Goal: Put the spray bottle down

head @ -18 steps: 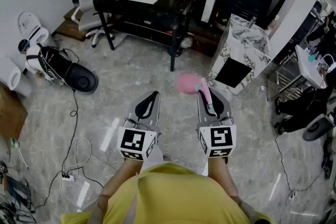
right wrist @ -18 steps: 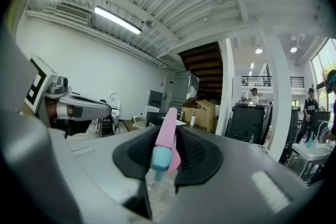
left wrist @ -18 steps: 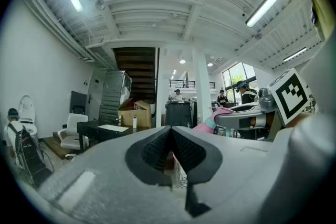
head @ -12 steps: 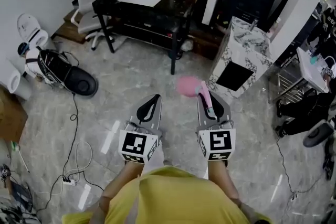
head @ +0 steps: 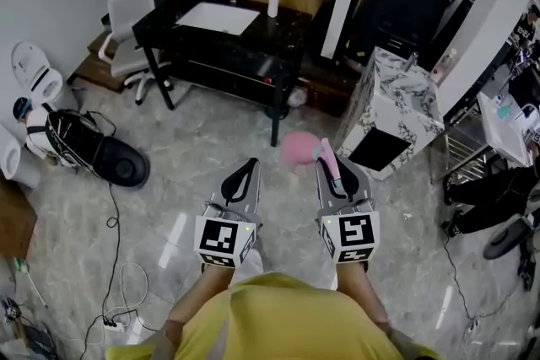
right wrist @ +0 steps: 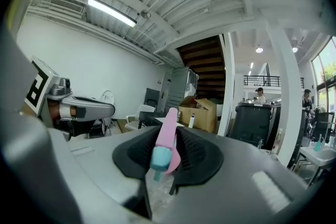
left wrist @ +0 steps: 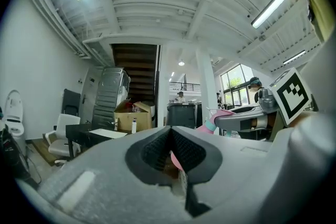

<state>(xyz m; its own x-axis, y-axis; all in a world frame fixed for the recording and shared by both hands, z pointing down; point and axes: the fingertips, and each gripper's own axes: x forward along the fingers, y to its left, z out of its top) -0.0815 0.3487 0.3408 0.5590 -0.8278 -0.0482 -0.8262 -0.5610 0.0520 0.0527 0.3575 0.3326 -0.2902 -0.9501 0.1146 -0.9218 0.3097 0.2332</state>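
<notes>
Between the right gripper (head: 333, 167) jaws, pink spray bottle (head: 296, 147) clamped at its neck, body out over open floor (head: 207, 135). Black table (head: 283, 34) edge ahead, marble cabinet (head: 396, 97) corner close right. Left gripper (head: 243, 171) closed, empty. Both level, side by side.

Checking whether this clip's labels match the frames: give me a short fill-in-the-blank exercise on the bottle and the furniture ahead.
The right gripper is clamped on the spray bottle, whose body is ____. The table ahead has a ____ top. The chair beside that table is ____.
Missing words: pink; black; white.
</notes>
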